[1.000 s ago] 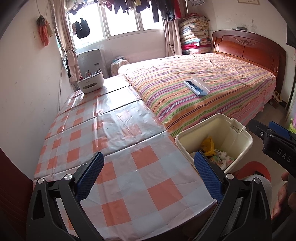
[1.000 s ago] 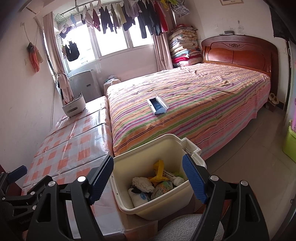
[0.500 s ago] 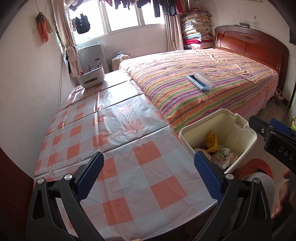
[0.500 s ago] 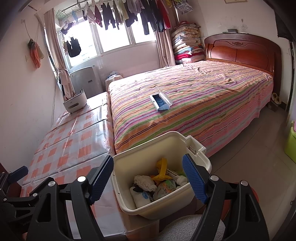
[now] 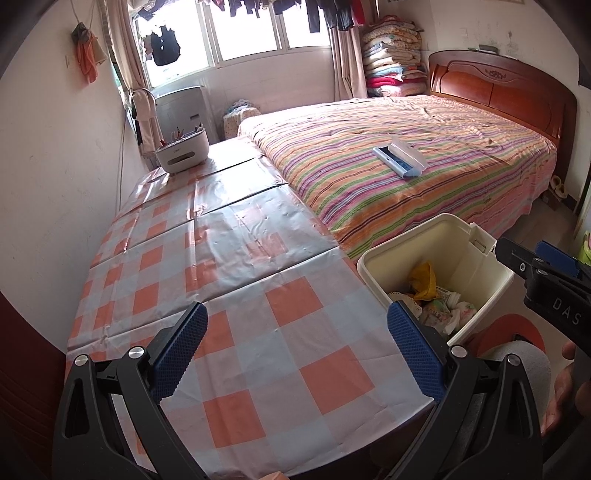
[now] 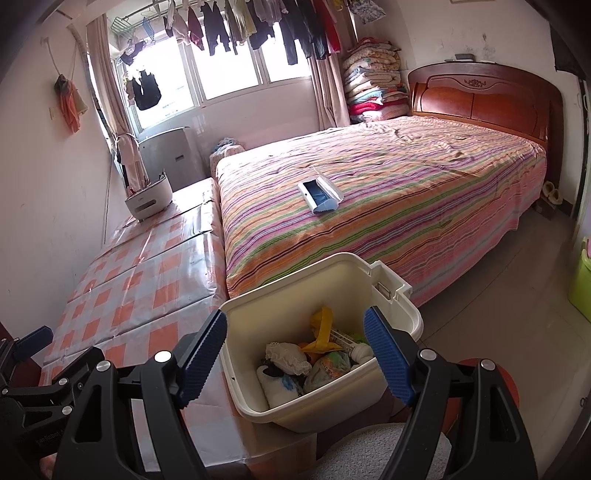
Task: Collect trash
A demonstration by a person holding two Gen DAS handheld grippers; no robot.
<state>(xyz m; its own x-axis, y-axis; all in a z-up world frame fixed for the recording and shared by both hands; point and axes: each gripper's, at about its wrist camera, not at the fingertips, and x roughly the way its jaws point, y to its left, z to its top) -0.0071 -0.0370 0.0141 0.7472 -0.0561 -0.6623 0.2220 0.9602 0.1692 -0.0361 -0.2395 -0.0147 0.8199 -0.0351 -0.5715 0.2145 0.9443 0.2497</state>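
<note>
A: Left wrist view?
B: Low and close over the near edge of the table (image 5: 236, 295), facing along it toward the window (image 5: 243, 33); bin (image 5: 491, 273) at right.

A: Right wrist view?
B: Beside the table's near right corner, close above the bin (image 6: 258, 373), facing the same way.

A: Shared ground?
B: Table, bin, bed (image 6: 406, 192), window wall. The right gripper (image 5: 535, 262) shows at the left view's right edge.

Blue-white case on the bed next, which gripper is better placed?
Probably right. Right gripper, open, points over the bin toward the case; left gripper, also open, faces the checkered table.
</note>
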